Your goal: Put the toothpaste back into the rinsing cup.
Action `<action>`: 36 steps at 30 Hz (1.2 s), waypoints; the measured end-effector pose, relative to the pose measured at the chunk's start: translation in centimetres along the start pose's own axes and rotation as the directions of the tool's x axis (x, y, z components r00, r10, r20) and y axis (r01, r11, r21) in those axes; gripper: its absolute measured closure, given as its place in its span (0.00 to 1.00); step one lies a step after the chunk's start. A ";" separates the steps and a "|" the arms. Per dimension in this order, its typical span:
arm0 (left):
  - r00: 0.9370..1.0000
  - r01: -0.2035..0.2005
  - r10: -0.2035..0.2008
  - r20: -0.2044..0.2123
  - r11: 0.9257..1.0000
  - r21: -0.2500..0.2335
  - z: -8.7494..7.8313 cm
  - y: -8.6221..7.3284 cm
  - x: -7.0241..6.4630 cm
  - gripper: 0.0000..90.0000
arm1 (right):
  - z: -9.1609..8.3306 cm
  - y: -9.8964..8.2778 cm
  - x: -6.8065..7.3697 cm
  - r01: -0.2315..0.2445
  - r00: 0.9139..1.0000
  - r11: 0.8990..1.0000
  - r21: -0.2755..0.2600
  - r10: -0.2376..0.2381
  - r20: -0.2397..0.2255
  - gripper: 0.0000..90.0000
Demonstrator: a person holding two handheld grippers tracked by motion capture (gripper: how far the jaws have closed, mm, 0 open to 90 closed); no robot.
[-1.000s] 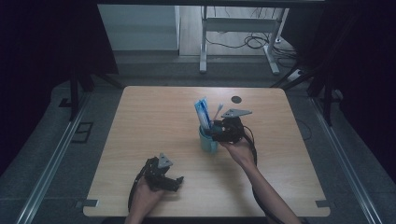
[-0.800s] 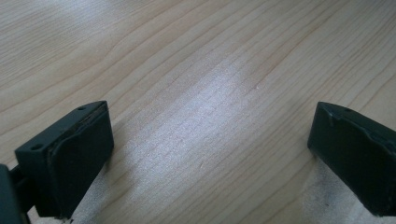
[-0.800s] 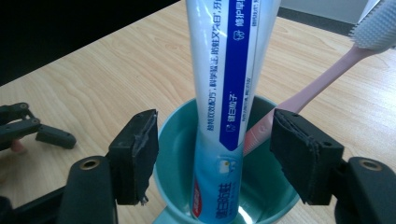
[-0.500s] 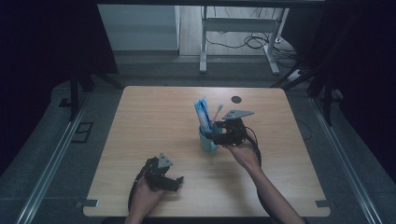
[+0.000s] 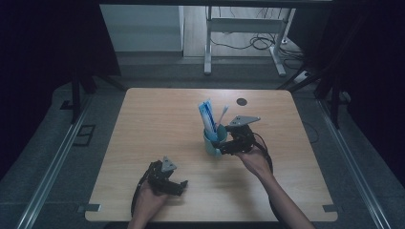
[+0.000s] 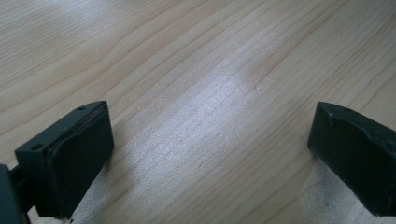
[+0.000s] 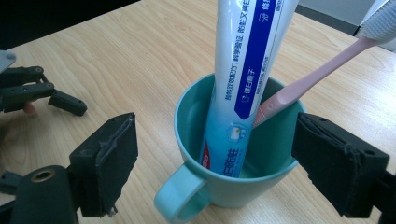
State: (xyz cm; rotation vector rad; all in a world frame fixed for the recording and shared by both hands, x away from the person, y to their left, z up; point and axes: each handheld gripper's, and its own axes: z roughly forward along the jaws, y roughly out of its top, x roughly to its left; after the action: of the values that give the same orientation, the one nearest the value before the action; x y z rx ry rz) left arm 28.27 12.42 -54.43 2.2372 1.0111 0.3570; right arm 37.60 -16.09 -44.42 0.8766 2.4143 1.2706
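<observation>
- Near the middle of the counter (image 5: 157,119), a teal mug (image 7: 233,186) is standing upright, its handle facing the right hand-held gripper's camera.
- Inside the mug, a blue-and-white toothpaste tube (image 7: 243,70) is standing nearly upright, and a pink toothbrush (image 7: 317,70) is leaning against the rim beside it, bristle head up.
- Right hand-held gripper (image 7: 215,168) is sitting level with the mug, one jaw on either side of it; jaws are spread wide, having just been opening, and the pads are standing clear of the mug wall.
- High view is showing the same right hand-held gripper (image 5: 223,144) just beside the mug (image 5: 211,145).
- Left hand-held gripper (image 5: 177,187) is resting low near the counter's near edge, well apart from the mug, jaws spread with bare wood between them.
</observation>
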 end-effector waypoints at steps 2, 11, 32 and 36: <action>1.000 0.000 0.000 0.000 1.000 0.000 0.0 0.0 0.0 0.00 | -0.2 -0.1 0.0 0.009 1.000 1.000 0.002 -0.009 0.006 0.15; 1.000 0.003 -0.003 0.000 1.000 -0.001 0.0 0.0 0.0 0.00 | -1.0 -0.9 -0.1 0.011 1.000 1.000 0.020 -0.011 0.013 0.14; 1.000 0.001 -0.001 -0.001 1.000 -0.002 0.0 0.0 0.0 0.00 | -2.9 -3.6 -0.4 0.036 0.998 0.996 0.080 -0.040 0.040 0.09; 1.000 0.001 -0.001 -0.001 1.000 -0.005 0.0 0.0 0.0 0.00 | -3.4 -4.2 -0.6 0.046 0.998 0.996 0.081 -0.050 0.046 0.09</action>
State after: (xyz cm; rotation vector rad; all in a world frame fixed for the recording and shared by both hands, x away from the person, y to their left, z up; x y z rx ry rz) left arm 28.27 12.41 -54.46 2.2322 1.0109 0.3595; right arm 34.75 -20.43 -45.93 0.8545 2.4475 1.1301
